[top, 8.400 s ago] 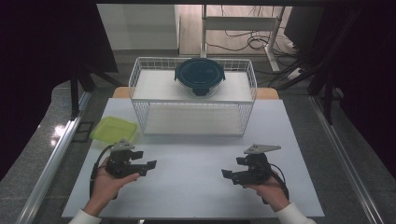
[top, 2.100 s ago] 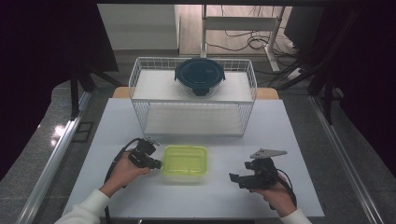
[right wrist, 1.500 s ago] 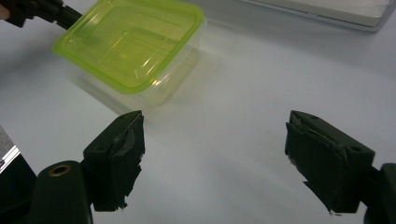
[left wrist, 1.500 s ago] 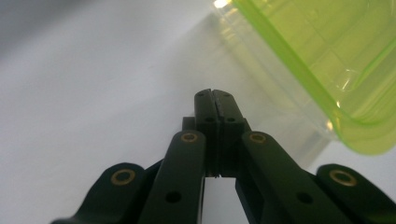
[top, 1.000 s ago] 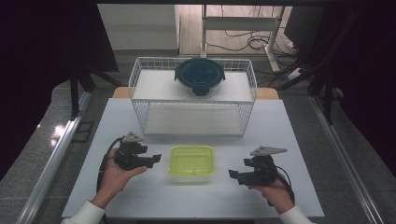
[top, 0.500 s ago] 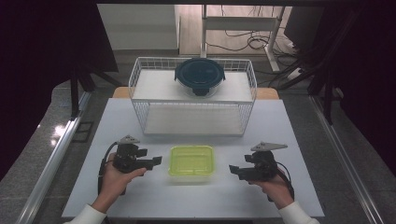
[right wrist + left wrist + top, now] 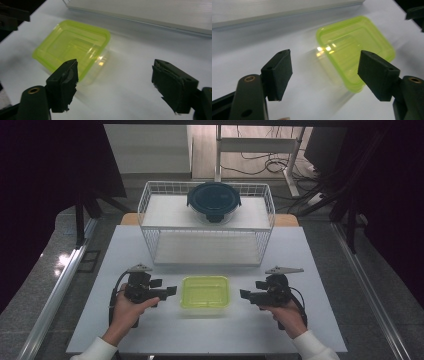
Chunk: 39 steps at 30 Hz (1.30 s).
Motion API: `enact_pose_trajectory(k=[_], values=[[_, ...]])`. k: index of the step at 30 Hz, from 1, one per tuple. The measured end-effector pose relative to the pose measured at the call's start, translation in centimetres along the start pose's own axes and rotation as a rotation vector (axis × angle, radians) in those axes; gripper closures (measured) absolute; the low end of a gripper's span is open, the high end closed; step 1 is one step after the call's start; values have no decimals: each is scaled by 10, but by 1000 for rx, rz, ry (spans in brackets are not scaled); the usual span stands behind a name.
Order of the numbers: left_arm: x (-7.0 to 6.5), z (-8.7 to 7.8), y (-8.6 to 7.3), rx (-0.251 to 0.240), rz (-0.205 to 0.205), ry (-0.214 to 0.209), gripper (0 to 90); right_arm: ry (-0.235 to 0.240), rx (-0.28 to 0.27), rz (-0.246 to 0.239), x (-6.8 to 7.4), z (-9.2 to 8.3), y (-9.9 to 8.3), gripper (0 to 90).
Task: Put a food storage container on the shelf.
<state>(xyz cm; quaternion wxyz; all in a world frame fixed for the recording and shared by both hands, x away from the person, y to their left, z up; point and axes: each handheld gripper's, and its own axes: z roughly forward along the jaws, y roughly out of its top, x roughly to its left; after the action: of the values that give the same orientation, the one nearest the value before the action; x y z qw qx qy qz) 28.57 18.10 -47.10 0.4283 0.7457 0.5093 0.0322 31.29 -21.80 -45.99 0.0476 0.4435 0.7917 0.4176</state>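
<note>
Green plastic container [image 7: 205,291] is sitting on the tabletop [image 7: 320,270] with its long axis left-right, at 3 o'clock from left claw [image 7: 171,291] and 9 o'clock from right claw [image 7: 245,294], both released, roughly equidistant.

Overhead light is brightening the white table [image 7: 320,320]; dark surroundings are framing it; glare is glinting on the green container [image 7: 352,50]; the near jaws are blurring softly.
</note>
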Motion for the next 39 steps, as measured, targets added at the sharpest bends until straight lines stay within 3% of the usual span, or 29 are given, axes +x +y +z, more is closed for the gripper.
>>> enact_pose_trajectory(k=[8, 10, 14, 21, 26, 29, 31, 33, 39], values=[[1, 6, 2, 20, -74, -76, 301, 92, 25, 61, 4, 10, 4, 324], [5, 9, 4, 23, -113, -109, 304, 95, 32, 65, 4, 14, 5, 333], [10, 19, 9, 23, -173, -158, 313, 107, 55, 119, 7, 26, 11, 360], [18, 25, 5, 44, -190, -152, 340, 118, 76, 166, 2, 41, 14, 381], [20, 38, 2, 72, -213, -198, 389, 134, 88, 194, -2, 49, 13, 411], [21, 43, 2, 85, -240, -250, 415, 153, 88, 232, -8, 52, 9, 435], [20, 45, 2, 92, -230, -242, 434, 170, 91, 252, -10, 52, 7, 456], [22, 47, 0, 95, -246, -261, 452, 179, 95, 256, -12, 54, 6, 466], [26, 49, -4, 109, -269, -265, 533, 212, 116, 294, -15, 63, 1, 517]])
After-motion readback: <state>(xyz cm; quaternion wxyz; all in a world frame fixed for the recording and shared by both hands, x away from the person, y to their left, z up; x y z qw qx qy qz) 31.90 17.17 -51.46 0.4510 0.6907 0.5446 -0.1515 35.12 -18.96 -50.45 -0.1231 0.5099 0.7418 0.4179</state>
